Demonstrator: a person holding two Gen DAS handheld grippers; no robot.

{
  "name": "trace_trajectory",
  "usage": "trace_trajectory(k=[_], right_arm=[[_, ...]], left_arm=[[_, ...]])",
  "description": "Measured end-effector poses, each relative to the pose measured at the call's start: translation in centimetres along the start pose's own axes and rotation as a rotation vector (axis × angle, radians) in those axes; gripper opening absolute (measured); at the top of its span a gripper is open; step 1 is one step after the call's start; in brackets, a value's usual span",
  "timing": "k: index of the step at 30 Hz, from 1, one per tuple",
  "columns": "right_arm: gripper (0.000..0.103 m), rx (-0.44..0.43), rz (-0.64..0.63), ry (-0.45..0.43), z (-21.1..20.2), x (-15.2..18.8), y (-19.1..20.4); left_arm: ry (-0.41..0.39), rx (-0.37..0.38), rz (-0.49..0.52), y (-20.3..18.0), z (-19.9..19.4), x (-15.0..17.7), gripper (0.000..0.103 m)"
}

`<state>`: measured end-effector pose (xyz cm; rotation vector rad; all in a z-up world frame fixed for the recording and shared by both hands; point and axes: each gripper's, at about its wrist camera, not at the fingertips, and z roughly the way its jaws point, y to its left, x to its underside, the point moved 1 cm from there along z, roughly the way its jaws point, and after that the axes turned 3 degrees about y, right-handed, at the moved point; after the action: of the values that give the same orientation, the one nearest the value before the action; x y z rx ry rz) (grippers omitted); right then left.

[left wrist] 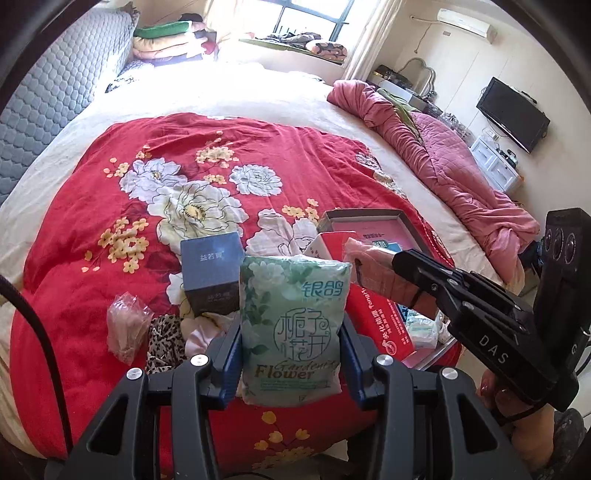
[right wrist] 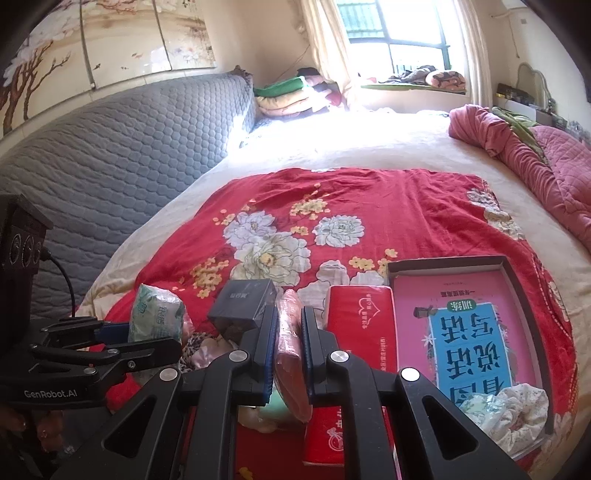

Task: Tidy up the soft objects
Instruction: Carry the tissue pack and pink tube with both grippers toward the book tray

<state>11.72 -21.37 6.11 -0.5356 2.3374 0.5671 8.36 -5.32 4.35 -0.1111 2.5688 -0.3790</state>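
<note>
A bed [left wrist: 280, 96] is covered by a red floral sheet [left wrist: 207, 147]. At its four o'clock edge an open box [right wrist: 517, 291] is seen. A green tissue pack [left wrist: 291, 328] is clamped in the left hand-held gripper [left wrist: 291, 354] above the sheet; a pink wrapped packet [right wrist: 290, 354] is pinched by the right hand-held gripper [right wrist: 290, 362], beside a dark box [right wrist: 243, 301].

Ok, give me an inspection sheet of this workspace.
Surface: red floral quilt spread on bed.
Job's things: green tissue pack; pink plastic-wrapped packet; open tray box holding a booklet.
Clutter: dark blue box, red box, leopard-print cloth, small clear bag.
Grippers: left hand-held gripper clamps the tissue pack; right hand-held gripper clamps the packet.
Cables: black cable.
Surroundings: grey headboard, pink duvet, window.
</note>
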Motion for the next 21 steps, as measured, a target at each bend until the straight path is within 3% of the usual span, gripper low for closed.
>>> trace_trajectory(k=[21], right_arm=[[0.013,0.087,0.155,-0.090,-5.0,1.3,-6.9]], left_arm=[[0.028,0.034,0.170,-8.4,2.6,-1.3,0.046]])
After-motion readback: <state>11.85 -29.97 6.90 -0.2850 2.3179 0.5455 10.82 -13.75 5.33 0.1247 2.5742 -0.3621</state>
